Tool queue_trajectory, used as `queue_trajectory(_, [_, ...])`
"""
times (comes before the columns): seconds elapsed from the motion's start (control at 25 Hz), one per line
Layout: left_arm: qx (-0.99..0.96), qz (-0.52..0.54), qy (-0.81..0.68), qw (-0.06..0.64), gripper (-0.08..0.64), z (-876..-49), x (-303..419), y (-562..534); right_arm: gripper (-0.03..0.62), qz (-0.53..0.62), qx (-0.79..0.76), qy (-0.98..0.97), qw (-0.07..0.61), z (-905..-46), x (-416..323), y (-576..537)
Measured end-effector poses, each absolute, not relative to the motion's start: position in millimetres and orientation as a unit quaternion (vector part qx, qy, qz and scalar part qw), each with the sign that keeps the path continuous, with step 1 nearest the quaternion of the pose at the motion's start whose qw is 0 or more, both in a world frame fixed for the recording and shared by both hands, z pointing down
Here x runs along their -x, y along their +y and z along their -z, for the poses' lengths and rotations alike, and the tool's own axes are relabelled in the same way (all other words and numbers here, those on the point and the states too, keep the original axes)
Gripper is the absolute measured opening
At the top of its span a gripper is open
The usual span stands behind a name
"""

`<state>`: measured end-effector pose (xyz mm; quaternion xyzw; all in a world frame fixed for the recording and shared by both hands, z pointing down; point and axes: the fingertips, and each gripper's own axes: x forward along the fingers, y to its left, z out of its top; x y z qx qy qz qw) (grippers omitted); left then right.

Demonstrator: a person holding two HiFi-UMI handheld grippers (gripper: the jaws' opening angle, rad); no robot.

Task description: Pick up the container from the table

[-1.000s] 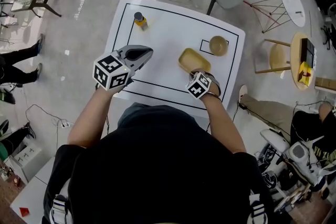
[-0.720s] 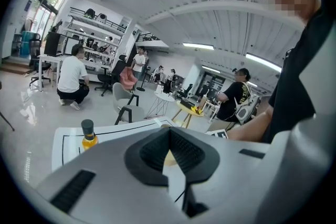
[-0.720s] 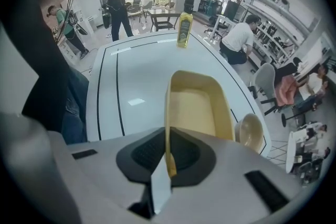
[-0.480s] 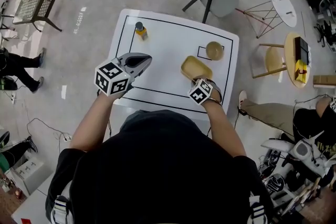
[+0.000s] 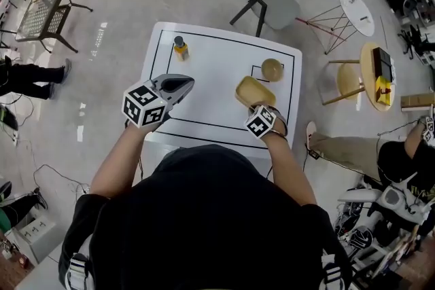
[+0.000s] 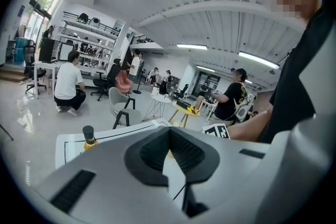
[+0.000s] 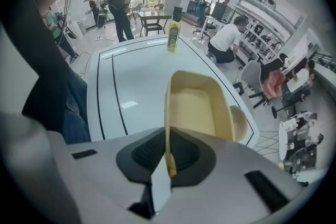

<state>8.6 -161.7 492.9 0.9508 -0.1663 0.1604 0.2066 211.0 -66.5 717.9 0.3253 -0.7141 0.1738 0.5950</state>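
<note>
The right gripper (image 7: 168, 165) pinches 1 thin edge of the yellow container (image 7: 197, 107), which hangs tilted over the white table (image 7: 136, 86). With only 1 edge held, it could swing, slip out and drop, maybe bumping the round bowl (image 7: 239, 123) nearby. The left gripper (image 6: 170, 149) is pressed together and holds nothing.

Head view: high above the person, looks steeply down, whole table (image 5: 217, 78) in frame, far off. Left gripper view: low over the table, nearly level, faces out into the room. Right gripper view: steeply down, very close on the container (image 7: 197, 107) rim. All three share table and bottle (image 5: 180, 47).
</note>
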Motion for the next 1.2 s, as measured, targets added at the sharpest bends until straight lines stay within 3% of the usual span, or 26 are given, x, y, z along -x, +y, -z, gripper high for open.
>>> queue_trajectory(1.2, [-0.955, -0.170, -0.148, 0.190, 0.006, -484, 16, -143, 0.021, -0.180, -0.353, -0.697, 0.597, -693, -200, -51])
